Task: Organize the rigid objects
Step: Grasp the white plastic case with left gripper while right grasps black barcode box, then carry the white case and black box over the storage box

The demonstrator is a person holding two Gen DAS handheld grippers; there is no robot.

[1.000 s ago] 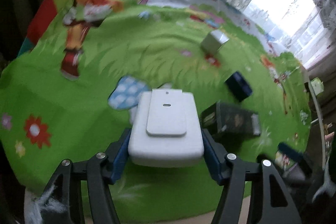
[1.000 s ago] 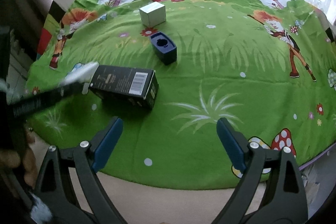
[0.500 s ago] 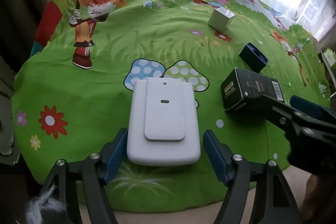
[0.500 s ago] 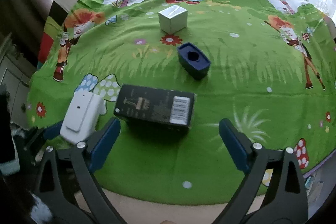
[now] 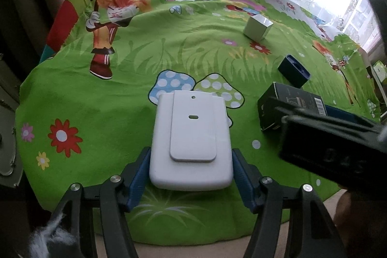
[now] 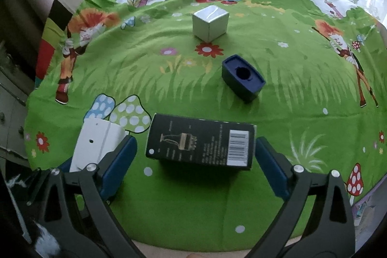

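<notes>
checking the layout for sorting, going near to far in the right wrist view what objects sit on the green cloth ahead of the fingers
black barcoded box → dark blue holder with a round hole → silver cube box. The white case off to the left overlaps the black box in depth, so it is left out.

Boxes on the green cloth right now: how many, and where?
4. White box between the left gripper fingers; black box between the open right gripper fingers; navy box mid-cloth; silver cube farthest.
</notes>
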